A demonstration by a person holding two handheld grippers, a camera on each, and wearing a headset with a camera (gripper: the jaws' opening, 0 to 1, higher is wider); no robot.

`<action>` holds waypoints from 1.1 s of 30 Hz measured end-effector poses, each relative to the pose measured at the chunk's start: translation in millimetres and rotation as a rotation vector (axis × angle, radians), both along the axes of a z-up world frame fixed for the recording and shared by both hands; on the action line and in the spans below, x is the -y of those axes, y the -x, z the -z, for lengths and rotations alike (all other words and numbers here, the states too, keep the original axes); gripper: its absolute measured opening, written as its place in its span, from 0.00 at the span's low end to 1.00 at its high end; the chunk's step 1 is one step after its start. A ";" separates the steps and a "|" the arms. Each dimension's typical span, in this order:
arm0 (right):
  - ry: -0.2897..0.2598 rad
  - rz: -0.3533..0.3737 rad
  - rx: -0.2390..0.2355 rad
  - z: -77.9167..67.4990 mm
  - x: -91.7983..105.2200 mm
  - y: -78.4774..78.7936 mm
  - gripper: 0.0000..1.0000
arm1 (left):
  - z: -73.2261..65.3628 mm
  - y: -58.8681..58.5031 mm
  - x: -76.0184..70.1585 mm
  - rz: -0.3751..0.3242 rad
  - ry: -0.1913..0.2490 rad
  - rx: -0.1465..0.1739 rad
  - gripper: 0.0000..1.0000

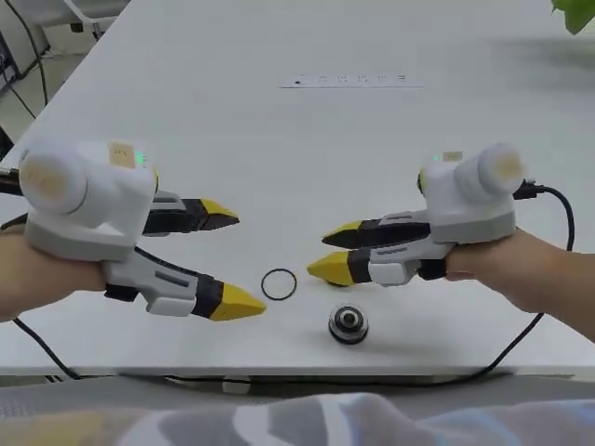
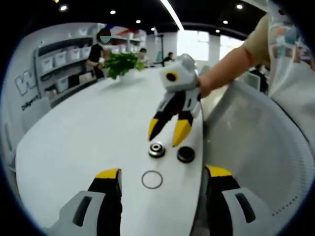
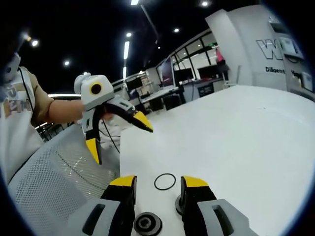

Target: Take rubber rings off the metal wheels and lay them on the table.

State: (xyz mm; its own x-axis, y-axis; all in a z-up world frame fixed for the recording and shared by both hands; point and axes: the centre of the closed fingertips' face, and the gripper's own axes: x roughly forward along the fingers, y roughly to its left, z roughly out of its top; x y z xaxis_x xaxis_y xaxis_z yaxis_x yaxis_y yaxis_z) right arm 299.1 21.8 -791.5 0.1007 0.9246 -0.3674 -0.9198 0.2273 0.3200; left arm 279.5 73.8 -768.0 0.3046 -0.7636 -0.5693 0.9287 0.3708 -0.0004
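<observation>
A loose black rubber ring (image 1: 279, 284) (image 2: 152, 179) (image 3: 165, 181) lies flat on the white table (image 1: 307, 139), between the two grippers. One metal wheel (image 1: 349, 324) (image 2: 185, 154) (image 3: 147, 223) with a dark rim sits near the table's front edge. A second wheel (image 2: 157, 150) (image 3: 178, 204) sits just under the right gripper's lower jaw. My left gripper (image 1: 237, 260) (image 2: 162, 173) is open wide, left of the ring. My right gripper (image 1: 323, 253) (image 3: 158, 181) is open and empty, its tips just right of the ring and above the wheels.
The front edge of the table runs close below the wheels. A flush grey socket strip (image 1: 351, 82) lies far back on the table, with a green plant (image 2: 122, 63) at its far end. A mesh chair back (image 2: 251, 147) stands beside the edge. The right gripper trails a black cable (image 1: 548, 279).
</observation>
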 end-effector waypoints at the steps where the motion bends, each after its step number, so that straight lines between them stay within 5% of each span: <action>1: -0.001 0.000 -0.002 0.5 2.7 1.9 0.34 | 0.6 -0.3 2.0 0.006 -0.005 0.003 0.69; 17: -0.015 0.007 -0.029 9.7 25.6 21.0 0.35 | 16.9 5.0 33.6 0.088 -0.012 -0.045 0.65; 33: 0.073 -0.047 -0.002 40.6 43.8 36.8 0.31 | 33.3 10.8 56.6 0.152 -0.038 -0.078 0.57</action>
State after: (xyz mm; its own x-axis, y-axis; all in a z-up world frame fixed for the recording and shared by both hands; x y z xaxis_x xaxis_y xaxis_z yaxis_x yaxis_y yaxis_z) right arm 262.3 -21.9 -832.1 0.0565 0.8992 -0.4338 -0.9294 0.2061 0.3061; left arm 268.7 17.3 -801.2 0.1409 -0.7753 -0.6156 0.9719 0.2268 -0.0631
